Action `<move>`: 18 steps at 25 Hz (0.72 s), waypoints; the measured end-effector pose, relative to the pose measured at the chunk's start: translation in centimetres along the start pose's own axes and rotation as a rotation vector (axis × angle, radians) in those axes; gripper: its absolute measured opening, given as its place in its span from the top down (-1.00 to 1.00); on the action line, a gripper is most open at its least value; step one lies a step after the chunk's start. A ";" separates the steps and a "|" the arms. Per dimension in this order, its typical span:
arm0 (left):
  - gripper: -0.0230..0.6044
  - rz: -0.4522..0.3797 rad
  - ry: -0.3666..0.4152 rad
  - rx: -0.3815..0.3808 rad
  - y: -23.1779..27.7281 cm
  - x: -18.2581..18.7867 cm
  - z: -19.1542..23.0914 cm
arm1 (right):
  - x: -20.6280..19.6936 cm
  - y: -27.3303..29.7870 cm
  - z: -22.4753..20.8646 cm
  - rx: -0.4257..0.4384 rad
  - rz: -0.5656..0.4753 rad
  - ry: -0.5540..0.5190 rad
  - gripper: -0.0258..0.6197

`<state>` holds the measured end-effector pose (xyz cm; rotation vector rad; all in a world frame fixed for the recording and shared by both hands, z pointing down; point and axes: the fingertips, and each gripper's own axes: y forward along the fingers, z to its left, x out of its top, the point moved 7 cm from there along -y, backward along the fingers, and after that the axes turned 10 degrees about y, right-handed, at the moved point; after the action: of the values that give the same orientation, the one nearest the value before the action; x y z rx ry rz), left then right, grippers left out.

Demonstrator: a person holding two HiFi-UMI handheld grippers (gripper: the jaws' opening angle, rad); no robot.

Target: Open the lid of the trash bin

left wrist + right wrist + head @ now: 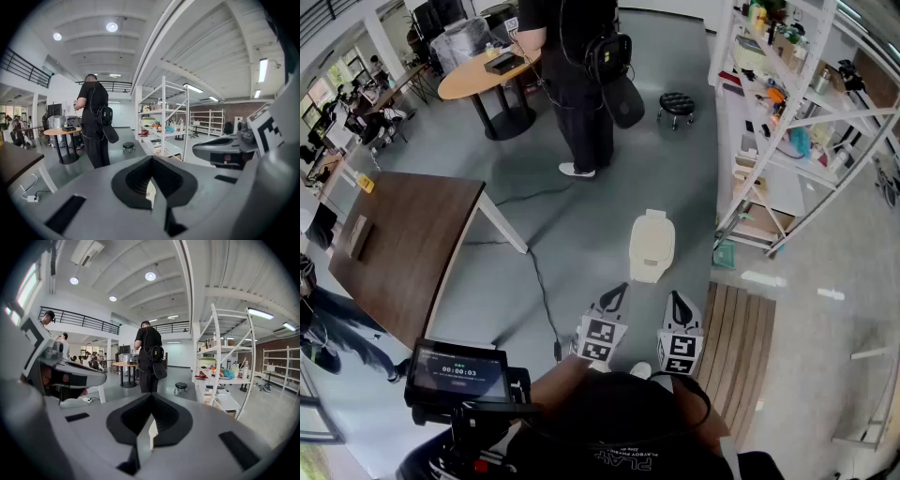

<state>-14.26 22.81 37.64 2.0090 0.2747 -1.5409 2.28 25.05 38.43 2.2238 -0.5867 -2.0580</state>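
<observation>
Two hazards lay on the grey floor, one at each side of the work. At the left, a black cable [546, 305] ran over the floor close to the person's feet. A step forward without looking down could have caught it and thrown the aim off.

Next came the left gripper [621, 290]. Its jaws were pressed together with nothing between them, and it pointed forward at the bin. The trash bin [652, 246] stood on the floor just beyond both grippers, near the middle of the open floor, cream in colour, with its lid down. The right gripper [675, 297] was the same, jaws together and empty, beside the left one and apart from the bin.

With the jaws together, neither gripper could take the lid edge, so a push against the lid would probably only slide or tip the light bin. A grip on the lid's smooth top, not its front lip, might also slip off.

At the right, the foot of the white rack [778, 122] and a slatted wooden board [741, 347] lay near. A bin pushed that way could knock against them.
</observation>
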 end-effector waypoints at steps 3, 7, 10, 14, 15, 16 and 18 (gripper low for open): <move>0.93 -0.003 0.006 -0.004 0.1 0.0 -0.1 | 0.3 0.3 -0.2 -0.023 0.002 -0.001 0.92; 0.93 -0.005 0.006 -0.005 0.1 -0.5 0.3 | 0.0 0.5 -0.1 -0.033 0.002 0.002 0.92; 0.93 -0.006 0.005 -0.005 0.1 -1.4 0.6 | -0.8 0.6 0.4 -0.020 -0.005 0.004 0.92; 0.93 0.000 -0.064 -0.024 -0.1 -2.0 0.4 | -1.2 0.0 0.7 -0.024 0.014 -0.001 0.92; 0.93 0.002 -0.079 -0.030 -0.1 -2.0 0.4 | -1.4 -0.1 0.8 -0.030 0.021 0.004 0.92; 0.93 0.004 -0.085 -0.032 -0.2 -1.9 0.5 | -1.5 -0.1 0.9 -0.032 0.027 0.009 0.92; 0.93 0.004 -0.083 -0.032 -0.4 -2.0 1.1 | -1.8 0.2 1.6 -0.029 0.037 0.012 0.92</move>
<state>-15.98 22.85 39.22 1.9145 0.2598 -1.6033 0.61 25.74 40.02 2.1903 -0.5885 -2.0213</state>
